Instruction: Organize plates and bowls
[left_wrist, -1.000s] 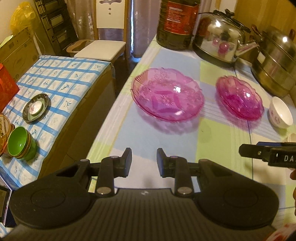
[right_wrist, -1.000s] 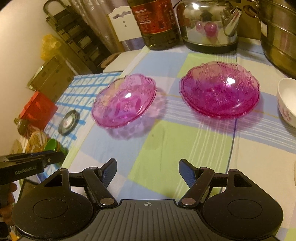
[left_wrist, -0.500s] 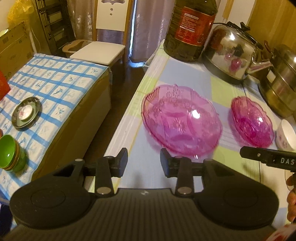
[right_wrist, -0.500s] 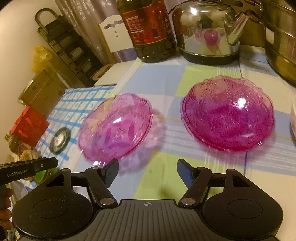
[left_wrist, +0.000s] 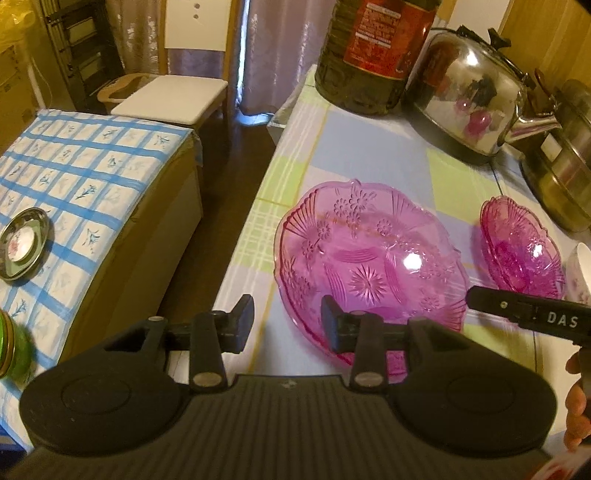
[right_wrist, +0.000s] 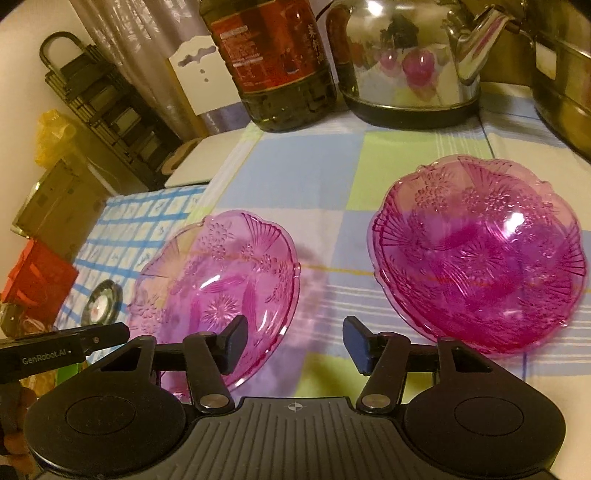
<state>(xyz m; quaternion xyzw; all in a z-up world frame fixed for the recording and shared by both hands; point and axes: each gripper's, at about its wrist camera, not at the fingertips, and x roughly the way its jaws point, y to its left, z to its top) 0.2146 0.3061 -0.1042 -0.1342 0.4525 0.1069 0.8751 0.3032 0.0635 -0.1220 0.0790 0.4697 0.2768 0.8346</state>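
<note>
Two pink cut-glass plates lie on the checked tablecloth. The paler plate (left_wrist: 369, 266) is near the table's left edge, also in the right wrist view (right_wrist: 218, 288). The darker stack of pink plates (right_wrist: 480, 254) lies to its right, also in the left wrist view (left_wrist: 521, 247). My left gripper (left_wrist: 288, 325) is open and empty at the paler plate's near left rim, its right finger over the rim. My right gripper (right_wrist: 293, 345) is open and empty, low between the two plates. A white bowl (left_wrist: 580, 273) peeks in at the far right.
An oil bottle (right_wrist: 273, 62), a steel kettle (right_wrist: 410, 55) and a steel pot (left_wrist: 561, 162) stand at the back of the table. Left of the table edge is a gap, then a lower blue-checked surface (left_wrist: 92, 177) with a small metal dish (left_wrist: 24, 243).
Both grippers have moved forward toward the plates, which now look larger and closer. The left gripper's right finger now overlaps the paler plate's near rim. Both stay open.
</note>
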